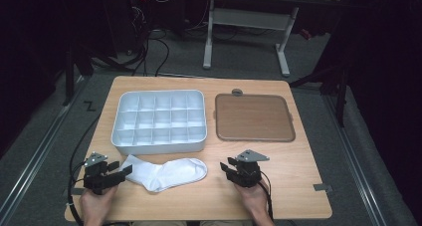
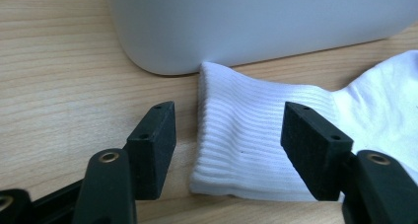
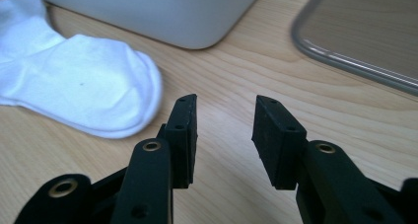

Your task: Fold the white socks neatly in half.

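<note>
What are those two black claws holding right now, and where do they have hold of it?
Nothing. The left gripper stands open astride the cuff of the white sock, its pads not pressing it. The right gripper is open over bare table.

Ribbed white cloth sock [image 2: 256,135]; matt plastic organizer box [image 1: 159,120]; wood-grain table [image 1: 298,156].

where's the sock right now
In the high view the white sock lies flat at the table's near edge, just in front of the white divided tray, between the two grippers.
</note>
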